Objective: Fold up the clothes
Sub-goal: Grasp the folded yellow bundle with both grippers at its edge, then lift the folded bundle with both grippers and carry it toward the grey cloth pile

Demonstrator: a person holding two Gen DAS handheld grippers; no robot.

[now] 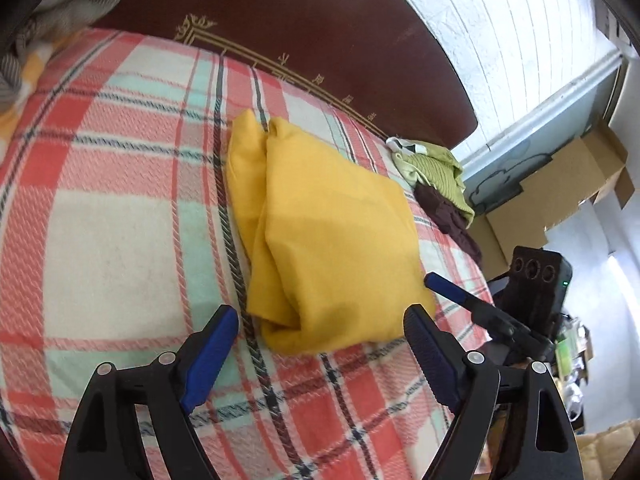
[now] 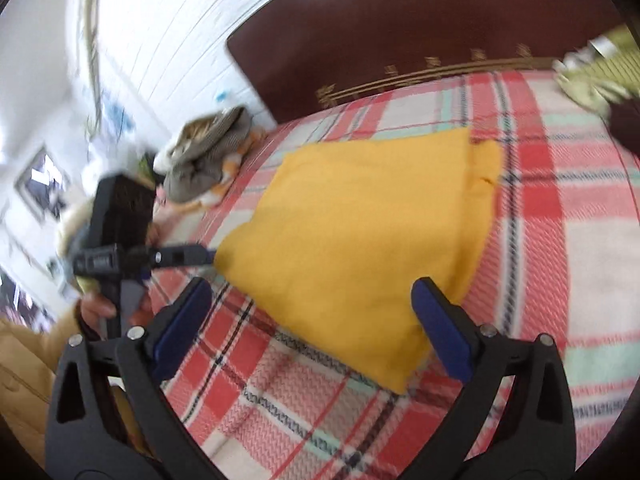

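A yellow garment lies folded into a thick rectangle on the plaid blanket of a bed. My left gripper is open just short of the garment's near edge, with nothing pinched. In the right wrist view the left gripper appears side-on, its tip at the garment's left corner. My right gripper is open over the garment's near corner and holds nothing. One of its blue fingers shows in the left wrist view beside the garment's right edge.
A dark brown headboard backs the bed. Olive and dark maroon clothes are piled near it on one side, striped grey clothes on the other. Cardboard boxes stand by the wall. A hand holds the left gripper.
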